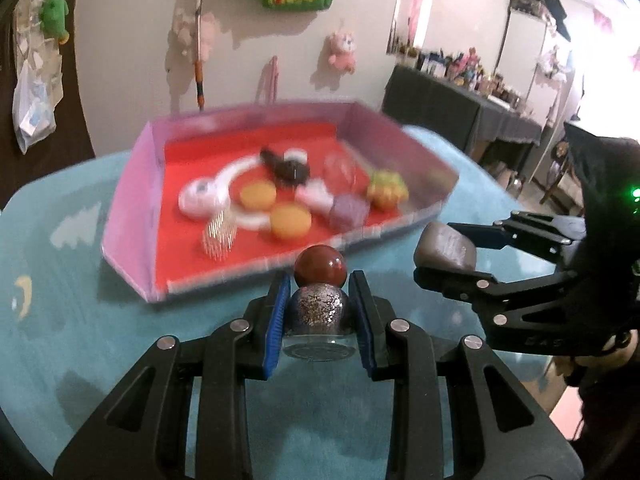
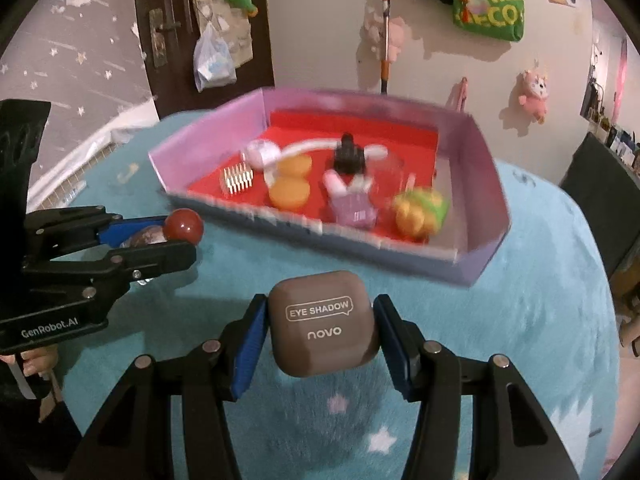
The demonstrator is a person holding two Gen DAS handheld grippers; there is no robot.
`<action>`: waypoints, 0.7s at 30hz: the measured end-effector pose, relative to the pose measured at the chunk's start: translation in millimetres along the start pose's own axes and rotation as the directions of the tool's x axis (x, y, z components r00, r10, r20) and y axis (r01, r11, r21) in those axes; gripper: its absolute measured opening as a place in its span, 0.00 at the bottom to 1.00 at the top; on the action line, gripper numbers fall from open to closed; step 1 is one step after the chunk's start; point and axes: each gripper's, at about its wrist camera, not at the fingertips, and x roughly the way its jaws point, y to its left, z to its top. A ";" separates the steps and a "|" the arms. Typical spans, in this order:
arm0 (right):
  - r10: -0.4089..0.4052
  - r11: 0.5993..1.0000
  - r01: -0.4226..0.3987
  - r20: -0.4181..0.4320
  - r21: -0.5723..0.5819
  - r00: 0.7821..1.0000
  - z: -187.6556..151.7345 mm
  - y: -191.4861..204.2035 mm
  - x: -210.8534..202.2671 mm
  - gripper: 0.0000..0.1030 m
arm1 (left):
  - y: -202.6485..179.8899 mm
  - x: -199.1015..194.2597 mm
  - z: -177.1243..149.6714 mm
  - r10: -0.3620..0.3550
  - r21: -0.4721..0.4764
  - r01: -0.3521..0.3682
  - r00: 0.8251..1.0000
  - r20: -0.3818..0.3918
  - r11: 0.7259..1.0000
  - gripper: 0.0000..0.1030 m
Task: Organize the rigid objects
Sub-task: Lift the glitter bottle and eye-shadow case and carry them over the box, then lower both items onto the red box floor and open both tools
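Small glitter bottle (image 1: 319,312) with round red cap (image 1: 320,266) sits clamped between the blue pads (image 1: 278,320) of the left gripper (image 1: 320,322), pads pressed on both sides of its body, cap pointing forward toward the tray; bottle is held above the teal fuzzy cloth (image 1: 100,340), just short of the tray's near wall. From the right wrist view the same bottle (image 2: 146,236) and red cap (image 2: 183,225) show at the tip of the left gripper (image 2: 160,242), left of the tray. Brown eye shadow case (image 2: 323,322), lettered EYE SHADOW and novo, is in the right gripper (image 2: 322,336), blue fingers (image 2: 250,350) closed in around it at both sides, though the right finger shows a thin gap in this view; case is held over the cloth (image 2: 520,340), near the tray's front edge. Left wrist view shows that case (image 1: 446,246) pinched at the right gripper's (image 1: 452,254) tip, right of the bottle. Tray (image 2: 486,184), purple walls and red floor, is blurred; inside it lie two orange round discs (image 2: 289,194), a silver comb-like clip (image 2: 237,179), white headphones (image 2: 262,152), a black bottle (image 2: 347,156), a purple cube (image 2: 354,208), a yellow-green toy (image 2: 420,210) and a clear dome (image 2: 388,172). Pink plush (image 2: 534,90) hangs on the wall behind.
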 end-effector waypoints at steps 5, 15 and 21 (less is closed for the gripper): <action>-0.010 1.000 0.010 0.052 0.000 0.999 47.6 -14.2 -6.5 0.55 | 7.1 15.0 49.4 0.010 0.020 -0.009 1.000 -0.019 1.000 0.28; -0.107 0.994 0.108 -0.085 0.003 0.991 153.8 -52.1 74.7 0.55 | 43.2 107.0 112.4 0.085 0.043 -0.079 0.980 -0.178 0.996 0.28; -0.125 0.992 0.127 -0.202 -0.008 0.971 178.6 -63.9 126.3 0.55 | 65.8 151.7 128.2 0.106 0.035 -0.100 0.959 -0.262 0.994 0.28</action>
